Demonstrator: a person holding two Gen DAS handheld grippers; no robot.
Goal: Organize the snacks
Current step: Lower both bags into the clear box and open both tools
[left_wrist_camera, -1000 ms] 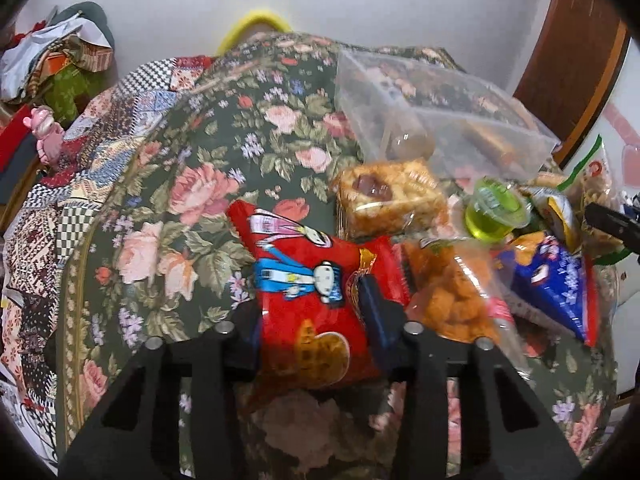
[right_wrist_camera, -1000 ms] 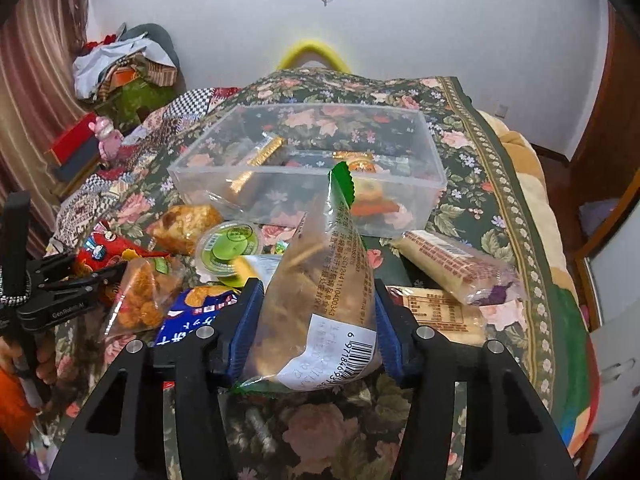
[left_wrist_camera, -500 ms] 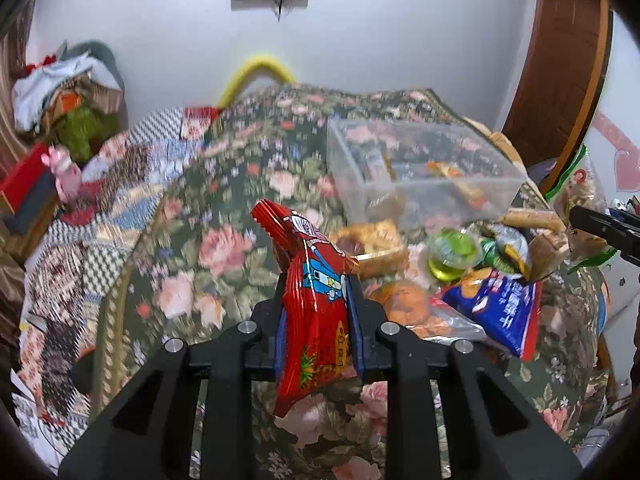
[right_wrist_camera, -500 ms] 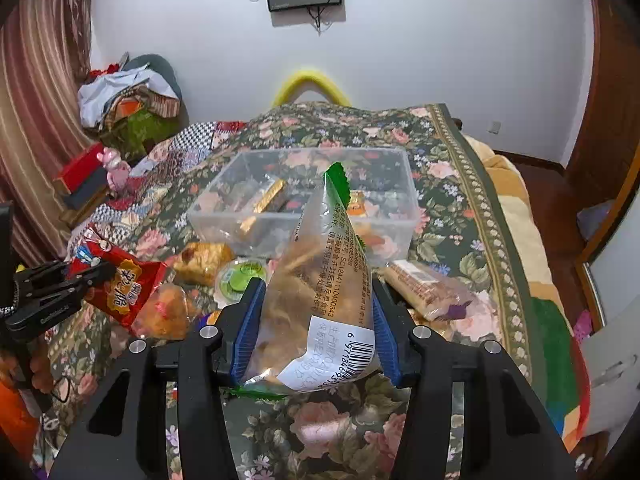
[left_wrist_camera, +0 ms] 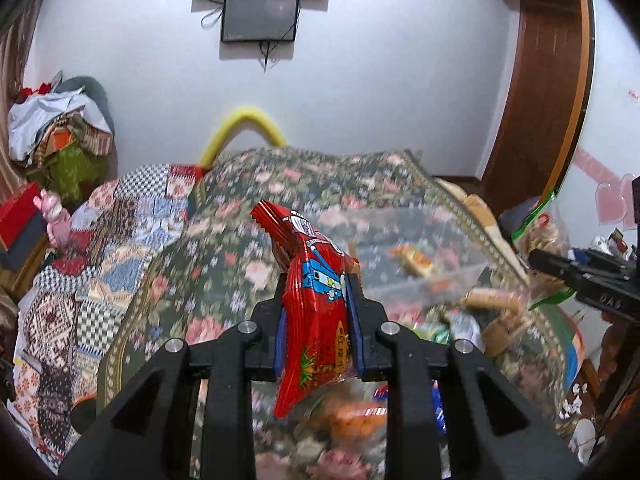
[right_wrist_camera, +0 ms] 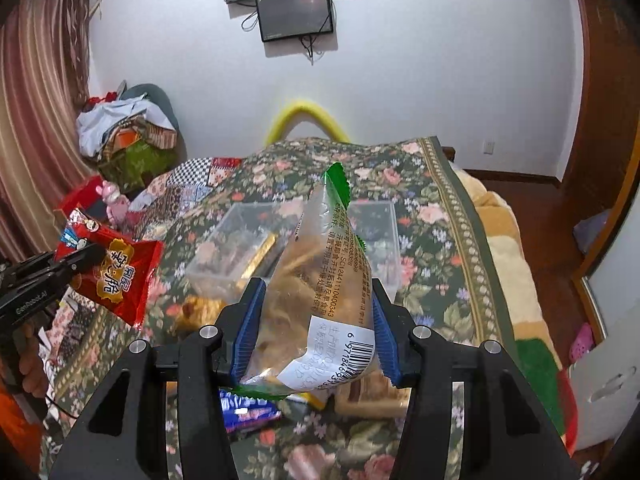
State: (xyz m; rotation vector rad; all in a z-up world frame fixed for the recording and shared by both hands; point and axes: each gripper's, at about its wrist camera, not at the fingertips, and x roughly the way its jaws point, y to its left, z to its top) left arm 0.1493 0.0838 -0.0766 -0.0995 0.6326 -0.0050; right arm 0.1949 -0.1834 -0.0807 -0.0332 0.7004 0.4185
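Observation:
My left gripper point(left_wrist_camera: 318, 316) is shut on a red snack bag point(left_wrist_camera: 316, 308) and holds it up above the floral bed; the bag also shows at the left of the right wrist view point(right_wrist_camera: 110, 274). My right gripper point(right_wrist_camera: 316, 320) is shut on a clear bag with a green edge point(right_wrist_camera: 324, 288), lifted above the snack pile. A clear plastic bin point(right_wrist_camera: 224, 256) with a few snacks in it sits on the bed beyond both grippers; it is blurred in the left wrist view point(left_wrist_camera: 420, 256).
Loose snacks lie on the floral bedspread point(right_wrist_camera: 424, 208) below the grippers, among them a blue packet point(right_wrist_camera: 248, 414). A clothes pile point(right_wrist_camera: 128, 128) stands at the far left. A wooden door point(left_wrist_camera: 540, 80) is at the right, and the bed's right edge drops to the floor.
Both grippers have risen with their bags. The red bag has come off the bed and now hangs upright in the left gripper, and the snack pile is farther below.

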